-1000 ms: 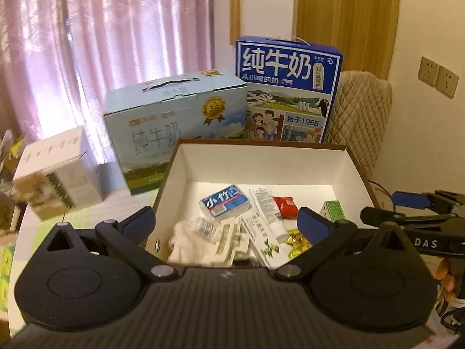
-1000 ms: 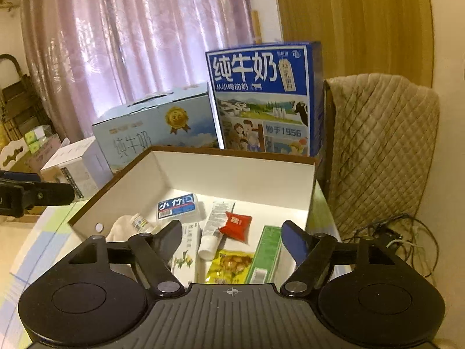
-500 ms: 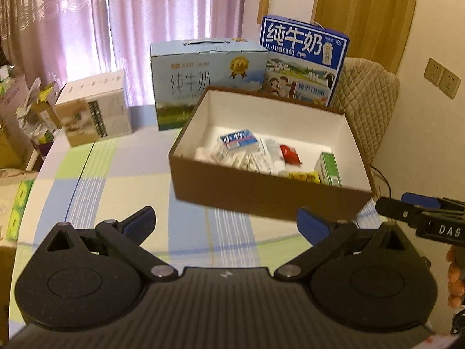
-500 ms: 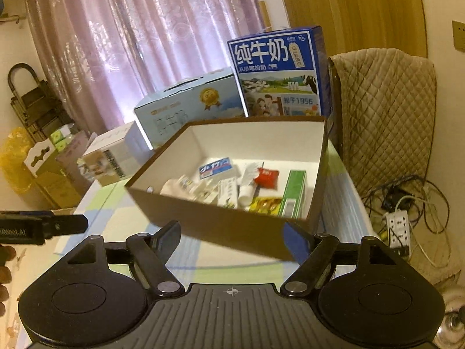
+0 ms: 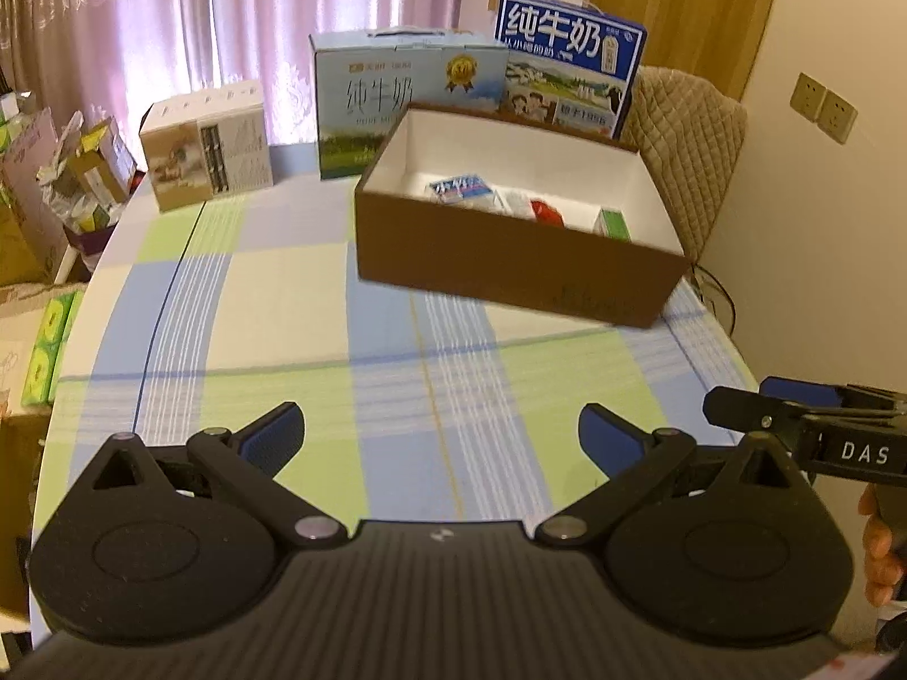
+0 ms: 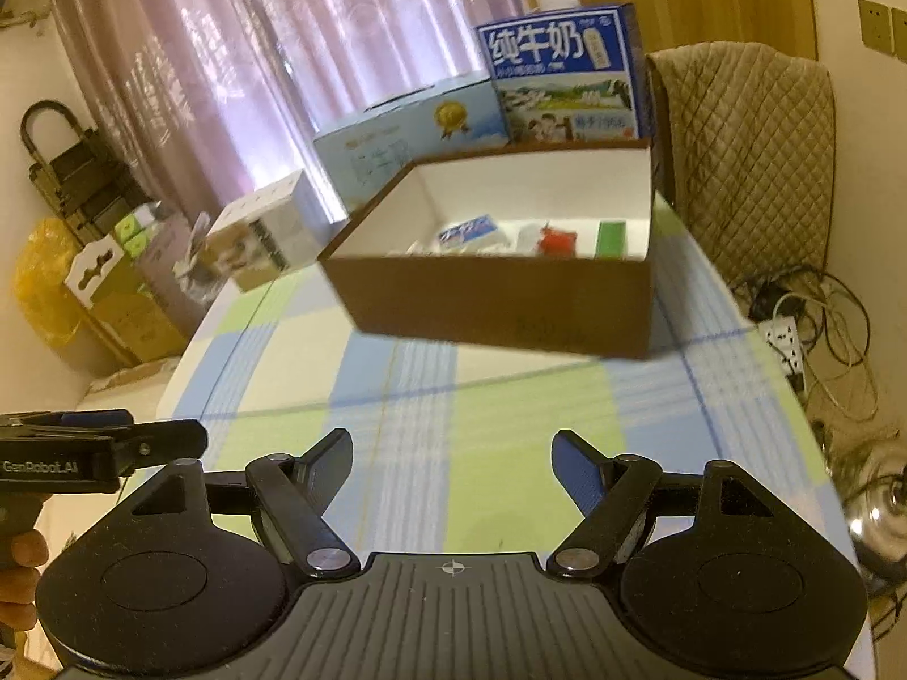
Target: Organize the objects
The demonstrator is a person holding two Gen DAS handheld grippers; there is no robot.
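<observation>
In the left wrist view the left gripper (image 5: 441,435) hangs over a checked tablecloth of pale blue, green and cream squares (image 5: 272,306), its blue-padded jaws standing wide apart with only cloth showing between them. The brown cardboard box with a white inside (image 5: 510,266) sits well ahead of the jaws and a little to the right of their gap, at the far side of the table, apart from both fingers. Inside it lie a blue and white tissue packet (image 5: 460,189), a small red packet (image 5: 547,211) and a green carton (image 5: 614,223). Behind the box stand a pale blue milk case with a handle (image 5: 397,96) and a dark blue milk carton with large white characters (image 5: 567,73); a white and tan cube-shaped box (image 5: 207,141) stands off to the left. The right gripper (image 5: 793,416) reaches in at the right edge, seen side-on. In the right wrist view the right gripper (image 6: 452,463) also has its jaws parted and empty above the cloth — the brown box is again well ahead, slightly right of the gap, touching neither finger. The same packets show over its rim, and a quilted beige chair back (image 6: 748,158) stands to its right. The left gripper shows at the left edge, a hand (image 6: 20,572) below it.
</observation>
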